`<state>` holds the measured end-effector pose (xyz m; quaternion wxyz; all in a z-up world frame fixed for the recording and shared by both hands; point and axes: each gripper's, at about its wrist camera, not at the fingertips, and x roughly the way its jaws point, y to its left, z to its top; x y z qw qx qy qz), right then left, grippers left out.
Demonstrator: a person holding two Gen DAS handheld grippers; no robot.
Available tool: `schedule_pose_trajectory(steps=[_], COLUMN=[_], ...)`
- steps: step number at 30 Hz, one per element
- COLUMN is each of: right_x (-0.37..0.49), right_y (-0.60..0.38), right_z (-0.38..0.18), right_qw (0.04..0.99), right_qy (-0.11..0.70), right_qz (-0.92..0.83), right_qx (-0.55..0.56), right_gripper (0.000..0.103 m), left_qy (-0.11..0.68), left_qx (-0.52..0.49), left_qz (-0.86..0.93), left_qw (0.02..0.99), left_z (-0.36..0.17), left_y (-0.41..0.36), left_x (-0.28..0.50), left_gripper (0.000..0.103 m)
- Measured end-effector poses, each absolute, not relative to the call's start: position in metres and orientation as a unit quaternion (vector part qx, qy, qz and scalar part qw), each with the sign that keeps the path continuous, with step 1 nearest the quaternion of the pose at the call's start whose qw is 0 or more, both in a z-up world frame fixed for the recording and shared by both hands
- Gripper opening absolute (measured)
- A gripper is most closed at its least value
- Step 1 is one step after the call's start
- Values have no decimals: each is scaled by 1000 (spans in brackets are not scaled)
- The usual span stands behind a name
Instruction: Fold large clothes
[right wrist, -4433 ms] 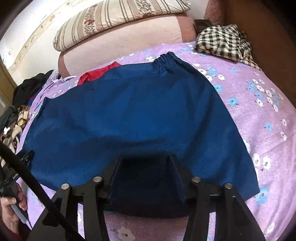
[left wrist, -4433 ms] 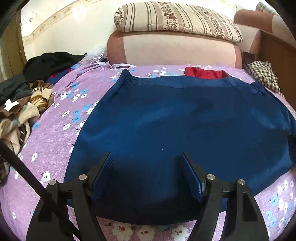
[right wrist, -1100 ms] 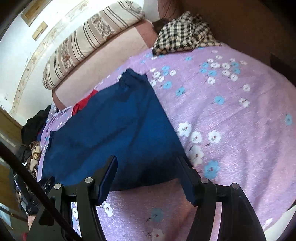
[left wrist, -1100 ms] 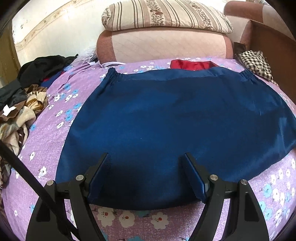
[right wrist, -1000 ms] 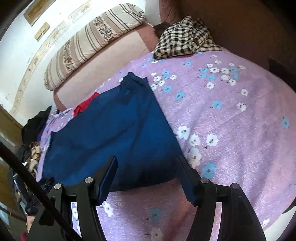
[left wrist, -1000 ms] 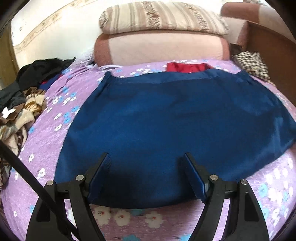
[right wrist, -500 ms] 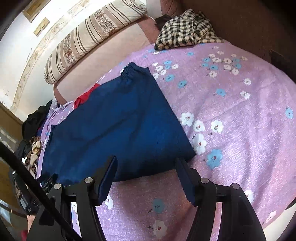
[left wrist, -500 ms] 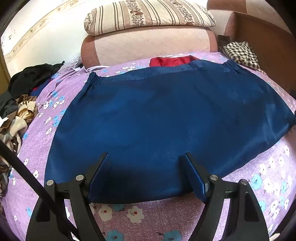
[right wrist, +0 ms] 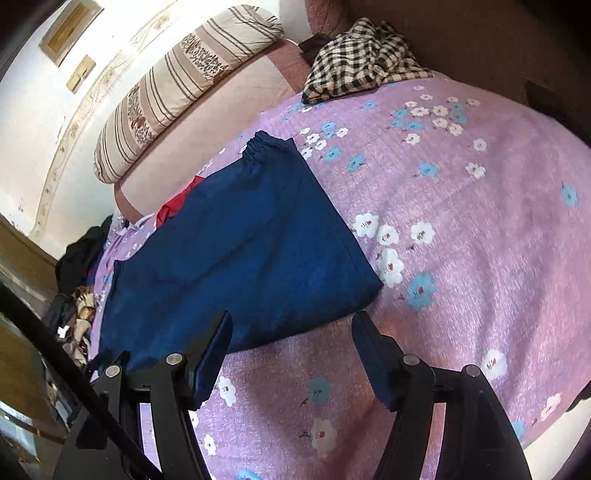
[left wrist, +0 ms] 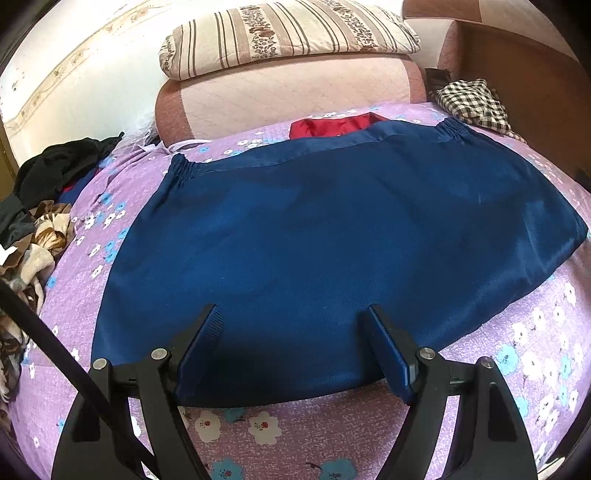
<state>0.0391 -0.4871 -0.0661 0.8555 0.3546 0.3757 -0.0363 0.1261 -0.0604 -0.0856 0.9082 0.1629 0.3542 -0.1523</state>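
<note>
Fingers, both pairs: spread wide, nothing between the pads.

Item 1. Left gripper (left wrist: pixel 293 334): we hold it over the near hem of the blue garment (left wrist: pixel 332 240), its fingers (left wrist: pixel 201 341) above the cloth and clear of it as far as we can tell.

Item 2. Right gripper (right wrist: pixel 291 332): we hold it at the near right corner of the same blue garment (right wrist: pixel 236 254), one finger over the hem, the other over bare bedsheet (right wrist: pixel 461 229). No cloth is gripped.

Item 3. Blue garment: laid flat on the purple flowered bedsheet (left wrist: pixel 277 435), gathered elastic band at the far edge, hem nearest us. A red cloth (left wrist: pixel 332 125) shows from under the far edge.

Item 4. Surroundings: striped pillow (left wrist: pixel 288 33) on a pink bolster at the head; checked cloth (right wrist: pixel 362 55) at the far right; heap of dark and patterned clothes (left wrist: pixel 33 206) at the left, well apart from the work.

Handling note, our judgement: the step in hand looks like seizing the near hem for a fold away from us. We should set each gripper on a corner, lower until one pad slides under the hem, then close on both layers. The fabric looks slick and thin, so it may slip or bunch; we lift both corners evenly and keep the hem taut between them. We keep the red cloth out of the fold.
</note>
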Motion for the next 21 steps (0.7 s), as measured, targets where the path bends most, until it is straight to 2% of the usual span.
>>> schedule_pose_trajectory(steps=[11, 17, 21], right_x=[24, 28, 37], right_y=[-509, -515, -510], right_z=[-84, -93, -92], right_qw=[826, 810, 813], right_qy=[355, 340, 343], right_qz=[-33, -14, -10], right_qx=[437, 477, 470], right_gripper=[71, 58, 58], left_qy=[354, 356, 358], left_qx=[163, 161, 151], left_qz=[-153, -155, -161], left_qw=[908, 907, 907], left_z=[-86, -86, -84], left_y=[-61, -62, -62], left_x=[126, 127, 128], left_gripper=[78, 78, 78])
